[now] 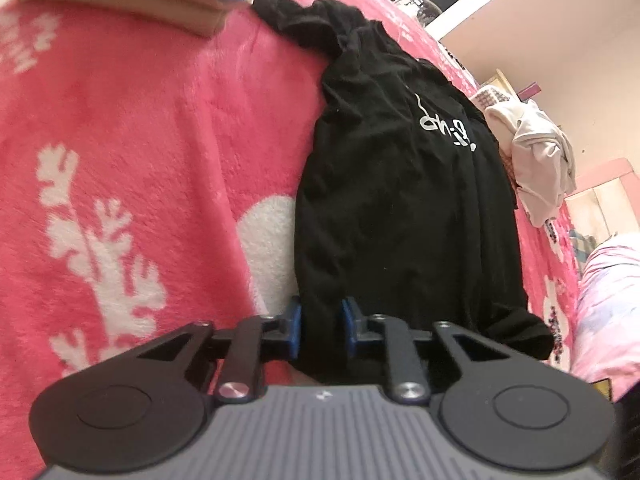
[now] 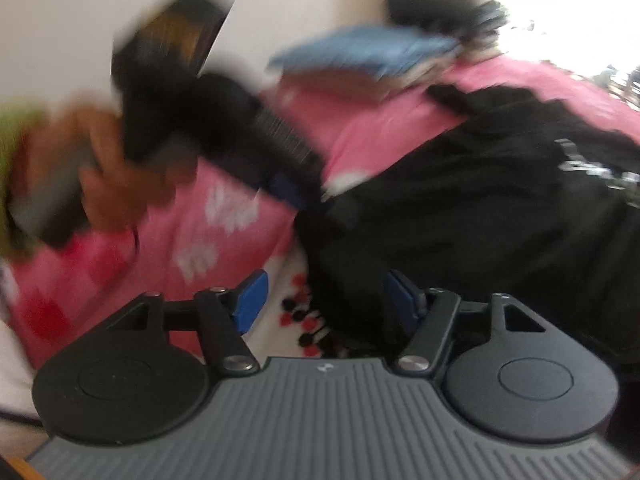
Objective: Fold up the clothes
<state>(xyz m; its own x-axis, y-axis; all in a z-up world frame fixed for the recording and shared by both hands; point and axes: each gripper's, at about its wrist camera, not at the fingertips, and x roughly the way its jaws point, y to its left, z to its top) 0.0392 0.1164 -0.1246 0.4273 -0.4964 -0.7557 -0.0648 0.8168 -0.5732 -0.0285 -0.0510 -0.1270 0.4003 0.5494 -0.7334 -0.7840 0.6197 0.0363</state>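
Left gripper (image 1: 320, 326) pinches black shirt (image 1: 400, 200) hem — right gripper (image 2: 320, 300) (blurred) spread.

A bed (image 1: 140, 128) is being covered by a pink fleece blanket; pale walls (image 1: 560, 40) are being lit by a bright far window (image 2: 560, 8).

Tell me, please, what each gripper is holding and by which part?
The left gripper pinches the black garment at its near edge. The right gripper holds nothing.
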